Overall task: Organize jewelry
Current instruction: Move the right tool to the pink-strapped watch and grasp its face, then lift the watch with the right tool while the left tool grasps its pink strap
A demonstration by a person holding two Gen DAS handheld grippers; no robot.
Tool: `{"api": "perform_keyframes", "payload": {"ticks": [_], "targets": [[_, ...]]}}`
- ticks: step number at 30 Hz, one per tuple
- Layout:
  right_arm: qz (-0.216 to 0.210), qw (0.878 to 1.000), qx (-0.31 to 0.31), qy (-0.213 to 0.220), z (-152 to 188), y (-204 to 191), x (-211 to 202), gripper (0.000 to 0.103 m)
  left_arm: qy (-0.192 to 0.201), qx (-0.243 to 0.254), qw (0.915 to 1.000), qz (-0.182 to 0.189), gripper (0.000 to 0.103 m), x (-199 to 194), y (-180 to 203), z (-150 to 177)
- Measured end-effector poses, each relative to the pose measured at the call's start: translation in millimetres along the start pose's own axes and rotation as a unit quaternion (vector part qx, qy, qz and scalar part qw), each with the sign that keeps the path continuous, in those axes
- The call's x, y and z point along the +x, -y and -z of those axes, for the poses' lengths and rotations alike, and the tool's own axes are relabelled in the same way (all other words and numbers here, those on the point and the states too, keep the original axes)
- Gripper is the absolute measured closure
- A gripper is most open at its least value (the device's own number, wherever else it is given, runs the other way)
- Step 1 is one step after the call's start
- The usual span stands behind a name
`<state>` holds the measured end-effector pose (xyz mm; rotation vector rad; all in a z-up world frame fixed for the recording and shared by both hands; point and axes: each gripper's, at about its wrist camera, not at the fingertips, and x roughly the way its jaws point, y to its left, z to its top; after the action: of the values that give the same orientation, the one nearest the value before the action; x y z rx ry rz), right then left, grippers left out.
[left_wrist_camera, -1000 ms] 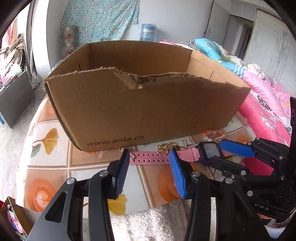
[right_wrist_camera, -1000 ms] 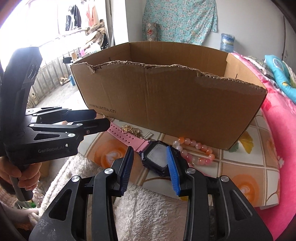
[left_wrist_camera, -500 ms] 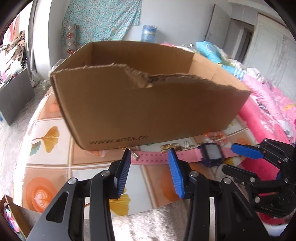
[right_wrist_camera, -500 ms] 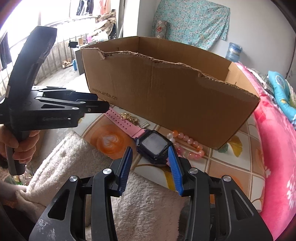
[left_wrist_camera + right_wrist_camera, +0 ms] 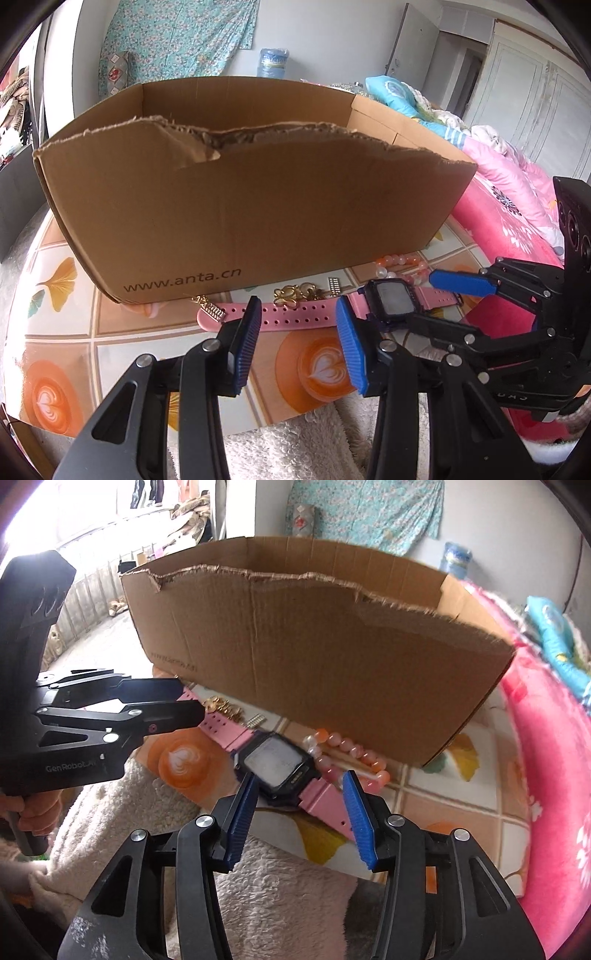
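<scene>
Two grippers in view, one cardboard box, one watch, one bead bracelet, one cluster of gold pieces, two small ridged clasps.

Left gripper (image 5: 298, 341): jaws spread wide, nothing between the pads, hovering over the pink strap of the watch (image 5: 393, 304). The perforated strap runs across the gap between the blue pads; contact cannot be told.

Right gripper (image 5: 301, 816): jaws spread wide, nothing clamped. In the right wrist view the watch (image 5: 277, 762) lies at 12 o'clock from the fingertips, its dark square face just ahead of the left pad and the short strap end running toward the right pad. In the left wrist view this gripper enters from 3 o'clock, one blue pad beside the watch face.

Watch: one, lying flat on the table (image 5: 66, 321), which has a tiled cloth with leaf and latte-heart prints.

Cardboard box (image 5: 251, 199): one, open top, torn upper edge, printed "www.anta.cn", at 12 o'clock behind all the jewelry.

Bead bracelet (image 5: 347, 751): one strand of pink and orange beads, at 2 o'clock from the watch face, against the box foot.

Gold pieces (image 5: 295, 295): one small tangle, between strap and box; individual count cannot be told.

Ridged clasps: one at the strap's left end (image 5: 213, 311), one (image 5: 333, 286) beside the gold tangle.

White fleece towel (image 5: 280, 882) lies under both grippers at 6 o'clock.
</scene>
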<state>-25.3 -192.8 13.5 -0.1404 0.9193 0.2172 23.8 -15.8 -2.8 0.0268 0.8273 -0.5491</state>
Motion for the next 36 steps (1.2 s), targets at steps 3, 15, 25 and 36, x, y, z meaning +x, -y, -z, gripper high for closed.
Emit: {"api": "perform_keyframes", "payload": {"ticks": [3,15,25,36], "targets": [[-0.009,1.000,-0.013,-0.009,1.9,-3.1,0.5,0.053,-0.007,-0.004,0.9999,-0.009,0.062,3.0,-2.5,1.0],[-0.007,0.999,-0.041,0.005,1.6,-19.9,2.6,0.053,-0.015,-0.016,0.9996,-0.019,0.062,1.7,-9.1,5.9],[-0.039,0.998,-0.044,-0.017,-4.7,-12.3,11.7,0.062,0.006,0.031,0.9990,-0.030,0.062,-15.5,8.2,14.1],[-0.226,0.966,0.087,-0.086,-20.3,64.3,28.7,0.065,0.020,0.083,0.9951,-0.051,0.062,-18.4,26.4,18.5]]}}
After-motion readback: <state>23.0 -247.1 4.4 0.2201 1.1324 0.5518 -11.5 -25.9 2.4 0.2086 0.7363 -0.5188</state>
